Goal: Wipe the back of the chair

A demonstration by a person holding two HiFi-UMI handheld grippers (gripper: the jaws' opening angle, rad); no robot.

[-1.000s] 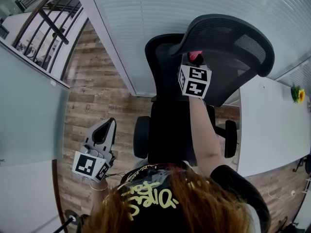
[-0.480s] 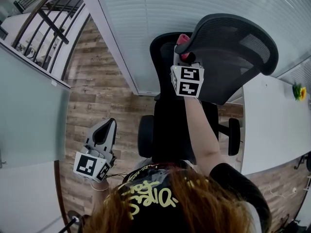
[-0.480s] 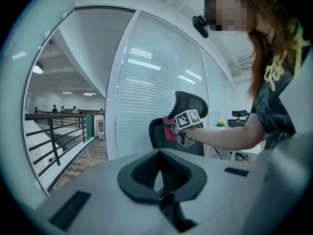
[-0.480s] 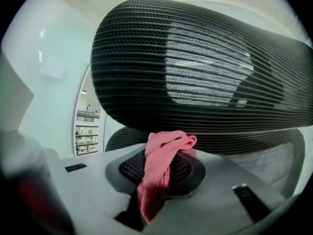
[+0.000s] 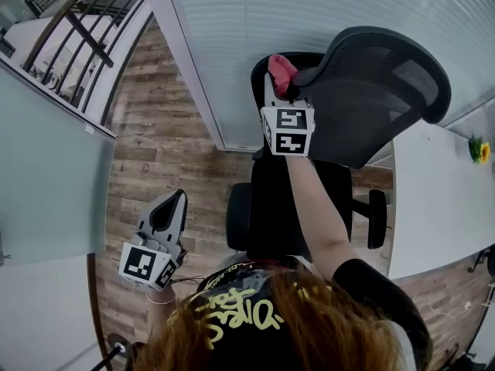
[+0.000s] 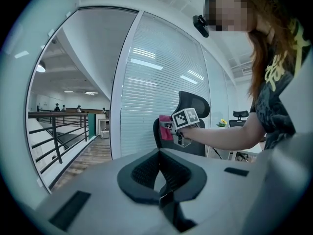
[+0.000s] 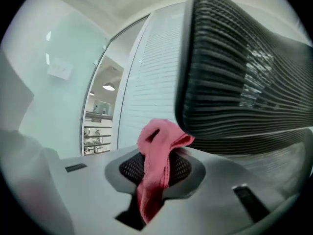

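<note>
Cloth [image 7: 155,151], soft and light, sits pinched in the right gripper [image 5: 283,97] beside the mesh chair back [image 5: 371,83]; left gripper [image 6: 159,179] closed, empty. Mesh likely yields: press lightly.

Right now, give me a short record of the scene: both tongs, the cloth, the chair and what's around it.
right tongs: shut on pink cloth, raised to the chair
pink cloth: bunched, against the edge of the mesh chair back
left tongs: shut, empty, held low, away from the chair
floor: wood planks
table: white, beside the chair
</note>
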